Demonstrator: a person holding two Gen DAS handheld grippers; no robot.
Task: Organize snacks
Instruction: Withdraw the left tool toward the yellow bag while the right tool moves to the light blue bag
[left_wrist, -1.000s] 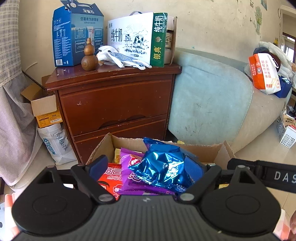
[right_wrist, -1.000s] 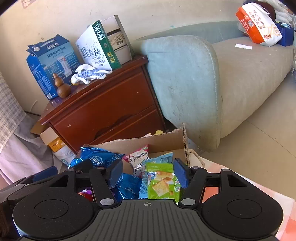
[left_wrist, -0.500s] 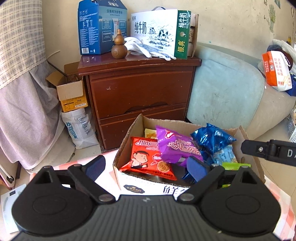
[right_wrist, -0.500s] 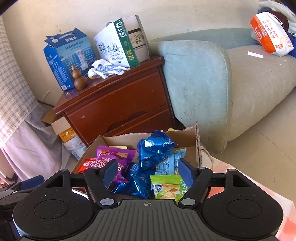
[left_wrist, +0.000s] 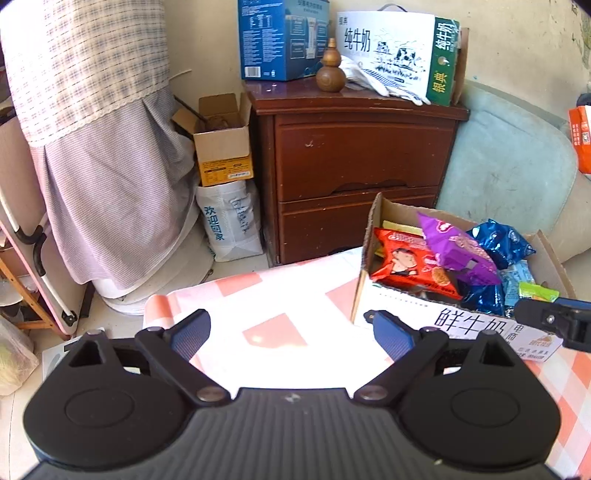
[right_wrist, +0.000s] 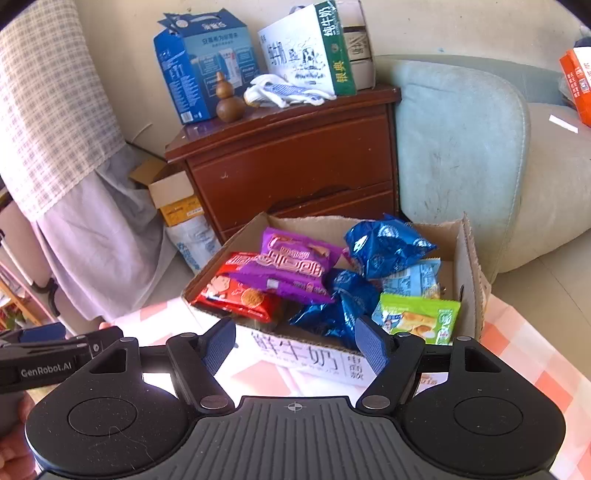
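A cardboard box (right_wrist: 466, 273) on the checked tablecloth (left_wrist: 273, 295) holds several snack packs: a red biscuit pack (right_wrist: 236, 291), a purple pack (right_wrist: 295, 266), blue foil packs (right_wrist: 384, 245) and a green pack (right_wrist: 417, 317). The box also shows in the left wrist view (left_wrist: 369, 258), at the right. My left gripper (left_wrist: 291, 332) is open and empty over the cloth, left of the box. My right gripper (right_wrist: 295, 341) is open and empty, just in front of the box's near wall.
A brown nightstand (left_wrist: 362, 147) stands behind the table with a blue carton (left_wrist: 280, 37), a milk carton (left_wrist: 399, 51), a wooden gourd (left_wrist: 330, 70) and gloves (right_wrist: 284, 90). A pale sofa (right_wrist: 461, 147) is at the right. A draped cloth (left_wrist: 103, 166) and small boxes (left_wrist: 221, 147) are at the left.
Both grippers have pulled back from the box. The left one has let go of a blue foil pack, which now lies in the box, and swung left over the cloth.
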